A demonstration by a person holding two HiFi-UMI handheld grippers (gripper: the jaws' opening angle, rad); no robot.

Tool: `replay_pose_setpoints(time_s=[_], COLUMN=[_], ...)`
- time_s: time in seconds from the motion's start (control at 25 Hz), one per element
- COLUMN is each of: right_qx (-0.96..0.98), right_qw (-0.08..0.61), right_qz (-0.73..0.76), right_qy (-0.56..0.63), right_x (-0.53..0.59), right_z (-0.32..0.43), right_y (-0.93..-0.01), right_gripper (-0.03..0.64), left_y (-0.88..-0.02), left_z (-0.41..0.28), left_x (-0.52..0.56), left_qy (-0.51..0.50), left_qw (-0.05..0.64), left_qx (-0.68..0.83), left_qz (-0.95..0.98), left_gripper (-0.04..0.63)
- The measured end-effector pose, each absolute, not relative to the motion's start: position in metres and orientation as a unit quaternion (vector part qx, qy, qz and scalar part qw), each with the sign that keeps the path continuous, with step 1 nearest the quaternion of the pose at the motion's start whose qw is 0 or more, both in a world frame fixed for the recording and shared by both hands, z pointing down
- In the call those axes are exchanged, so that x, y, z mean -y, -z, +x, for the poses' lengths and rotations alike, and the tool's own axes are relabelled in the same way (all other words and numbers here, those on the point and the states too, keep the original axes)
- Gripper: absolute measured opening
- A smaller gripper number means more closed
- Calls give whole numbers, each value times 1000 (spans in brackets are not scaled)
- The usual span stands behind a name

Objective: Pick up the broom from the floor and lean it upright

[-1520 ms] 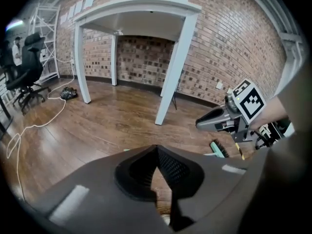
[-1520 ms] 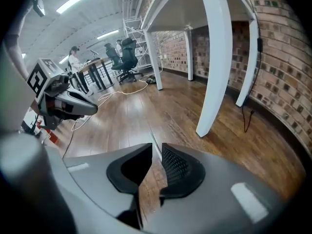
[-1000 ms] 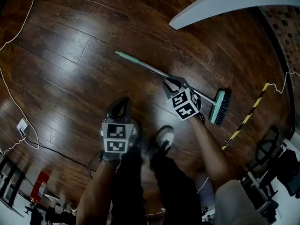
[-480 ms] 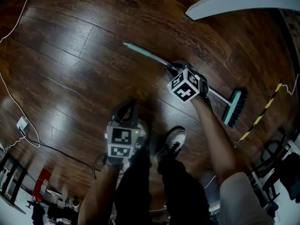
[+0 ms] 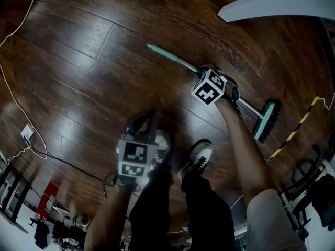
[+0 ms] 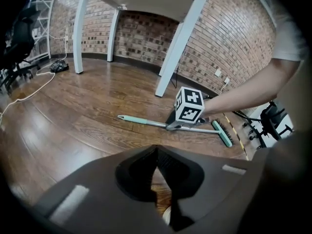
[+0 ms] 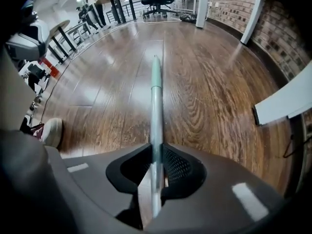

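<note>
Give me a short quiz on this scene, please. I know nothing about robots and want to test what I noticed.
1. True or false: the broom lies flat on the floor.
2. Which gripper is at the broom's handle? A) the left gripper B) the right gripper C) both
3. Fill in: the wall behind the white table is made of ____.
Key: 1 true. 2 B: the handle stands between its closing jaws, while the left gripper hangs shut and empty near the person's shoes. 3 brick.
</note>
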State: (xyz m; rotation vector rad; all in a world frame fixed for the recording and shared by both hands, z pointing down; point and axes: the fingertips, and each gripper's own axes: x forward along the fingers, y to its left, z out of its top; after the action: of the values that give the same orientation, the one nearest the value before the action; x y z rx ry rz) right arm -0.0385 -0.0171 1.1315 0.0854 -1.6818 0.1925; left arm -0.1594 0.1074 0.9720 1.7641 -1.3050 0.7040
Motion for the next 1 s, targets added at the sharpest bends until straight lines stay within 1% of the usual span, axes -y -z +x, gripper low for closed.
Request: replay_pose_setpoints(time_s=[0.2,0.44,0.76,1.0], right_qx=[752,767,783,790], right_qw=[653,634,607,586], right_qz=[36,55,119,169], right_qy=[-82,-80,-67,-62], right_x=[10,18,50,57], right_z=[-37,-30,-2,31], right_y=[-1119,-1077,-984,-895], right_gripper=[87,86,84,86], left_y=[-963,-936,-876,-808], left_z=[-163,-152,-134,-113], left_x=[-111,-100,-68,-54], left_qy=[-284,-289,-277,-278], left_qw=[412,403,390,379], left_qx=[524,517,514,492], left_qz=[690,697,712,733], left_gripper=[0,0,0,0])
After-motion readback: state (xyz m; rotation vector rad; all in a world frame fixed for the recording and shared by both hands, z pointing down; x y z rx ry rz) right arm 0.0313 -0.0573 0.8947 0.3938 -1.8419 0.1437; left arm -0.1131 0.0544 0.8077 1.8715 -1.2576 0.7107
